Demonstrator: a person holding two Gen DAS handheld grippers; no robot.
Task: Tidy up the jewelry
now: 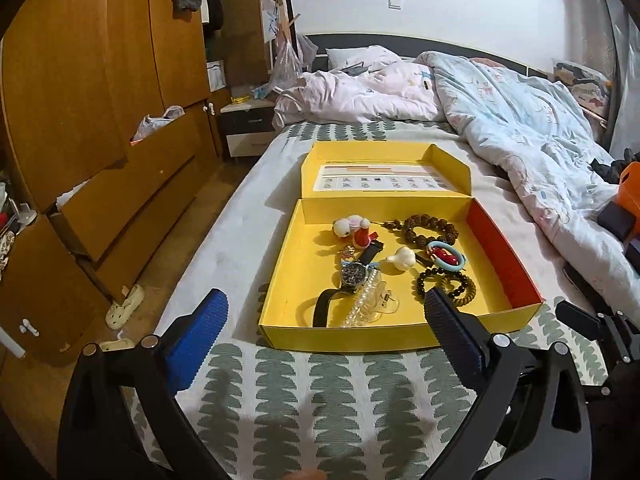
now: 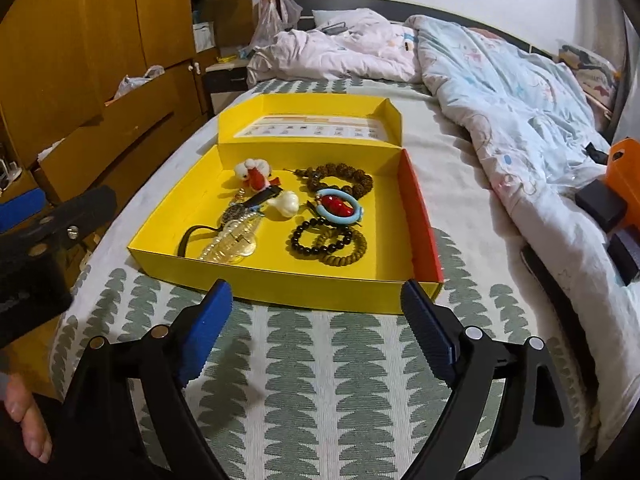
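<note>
Yellow box (image 1: 280, 280) open on bed (image 1: 320, 392), lid flat behind it. Jewelry all inside tray: watch (image 1: 352, 274) left of centre, clear bead strand (image 1: 366, 300) just beside it, dark bead bracelet (image 1: 442, 280) front right, brown bead bracelet (image 1: 430, 226) at back, blue ring with red charm (image 1: 446, 258) between them, white garlic-shaped piece (image 1: 402, 258) mid-tray, plush charm (image 1: 352, 226) back left.

Left gripper (image 1: 326, 320) fingers wide apart, nothing between, hovering before box front wall. Right gripper (image 2: 316, 322) fingers wide apart, empty, likewise short of box.
</note>
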